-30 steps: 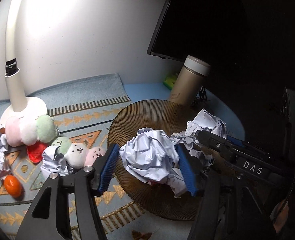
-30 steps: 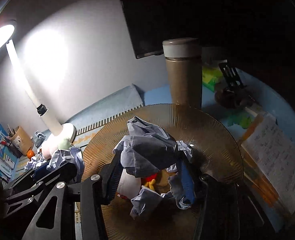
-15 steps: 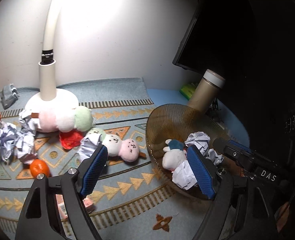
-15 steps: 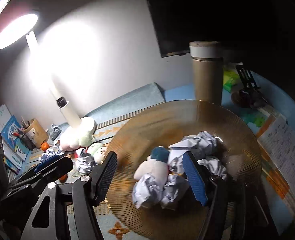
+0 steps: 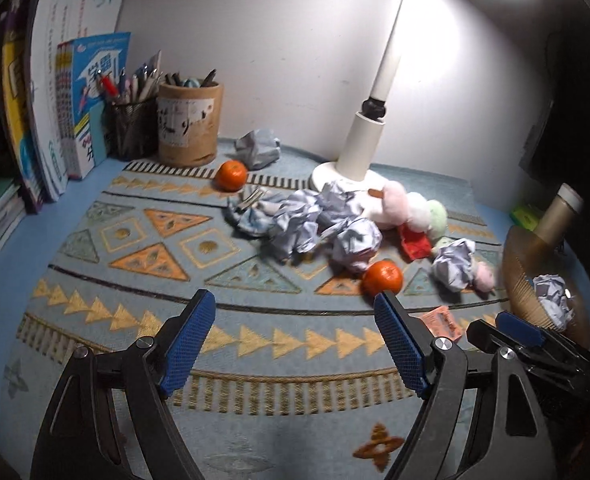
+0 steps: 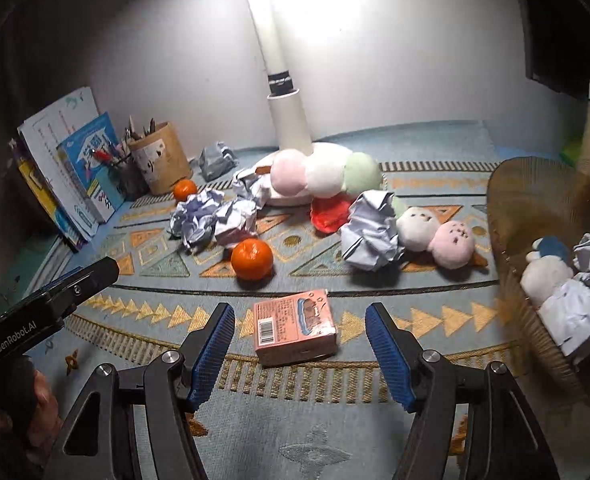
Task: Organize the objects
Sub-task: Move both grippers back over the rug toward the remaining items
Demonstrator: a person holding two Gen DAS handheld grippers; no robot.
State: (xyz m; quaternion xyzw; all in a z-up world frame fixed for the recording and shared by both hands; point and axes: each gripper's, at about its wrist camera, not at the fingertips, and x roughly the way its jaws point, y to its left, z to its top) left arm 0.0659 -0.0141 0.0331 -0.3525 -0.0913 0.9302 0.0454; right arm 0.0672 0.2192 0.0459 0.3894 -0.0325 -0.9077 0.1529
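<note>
Two grippers, both open and empty: left gripper (image 5: 295,344) jaws just widened over bare mat, right gripper (image 6: 299,344) hangs just short of the pink carton (image 6: 295,326). You've got that carton flat on the patterned mat (image 6: 375,420) on the desk, apart from the nearer tangerine (image 6: 252,259). Looks light and stiff, thin card, so pinch its two long sides mid-length, gently. Wicker basket (image 6: 535,208) to the right already holds crumpled paper and a plush.
</note>
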